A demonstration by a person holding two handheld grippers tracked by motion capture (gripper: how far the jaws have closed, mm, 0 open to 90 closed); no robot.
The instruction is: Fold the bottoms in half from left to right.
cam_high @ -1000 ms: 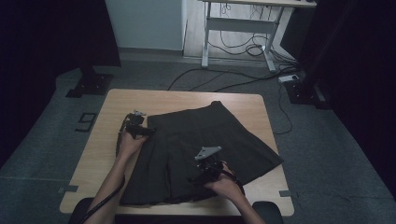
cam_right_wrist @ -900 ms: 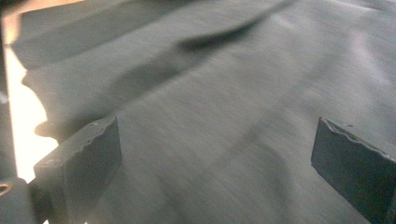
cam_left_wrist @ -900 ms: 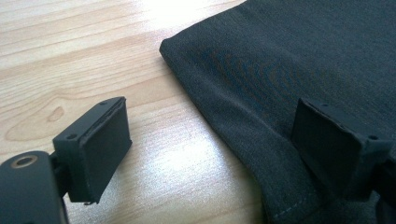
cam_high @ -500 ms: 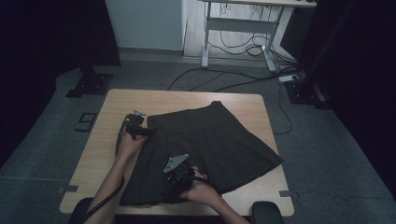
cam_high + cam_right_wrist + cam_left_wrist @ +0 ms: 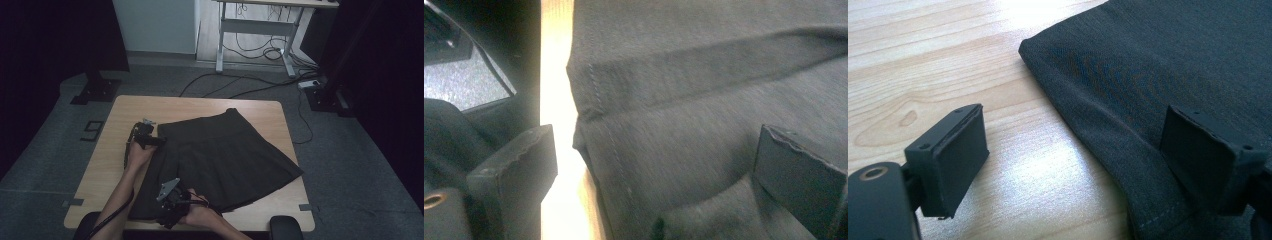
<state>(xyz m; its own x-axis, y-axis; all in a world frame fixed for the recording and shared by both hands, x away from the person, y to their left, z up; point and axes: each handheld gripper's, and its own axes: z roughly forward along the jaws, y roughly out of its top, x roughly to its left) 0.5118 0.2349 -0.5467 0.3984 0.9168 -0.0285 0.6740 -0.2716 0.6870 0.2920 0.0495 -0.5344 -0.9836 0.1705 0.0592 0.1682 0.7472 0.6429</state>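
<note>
A black pleated skirt (image 5: 225, 155) lies flat on the wooden table (image 5: 210, 107), waistband toward the far left. My left gripper (image 5: 158, 141) rests at the waistband's left corner. In the left gripper view it (image 5: 1073, 165) is open, one jaw over bare wood (image 5: 923, 60), the other over the skirt's edge (image 5: 1108, 125). My right gripper (image 5: 165, 215) sits at the hem's near-left corner, by the table's front edge. In the right gripper view it (image 5: 654, 175) is open, and the stitched hem (image 5: 624, 150) lies between its jaws, which do not press on it.
Bare wood runs along the table's left side and far edge. A padded armrest (image 5: 282, 227) stands at the near right corner. On the floor behind are a desk frame (image 5: 250, 35), cables (image 5: 240, 87) and a power strip (image 5: 311, 84).
My right gripper has slid left along the skirt's near hem, from the middle of the hem to its near-left corner. The left gripper has stayed at the waistband.
</note>
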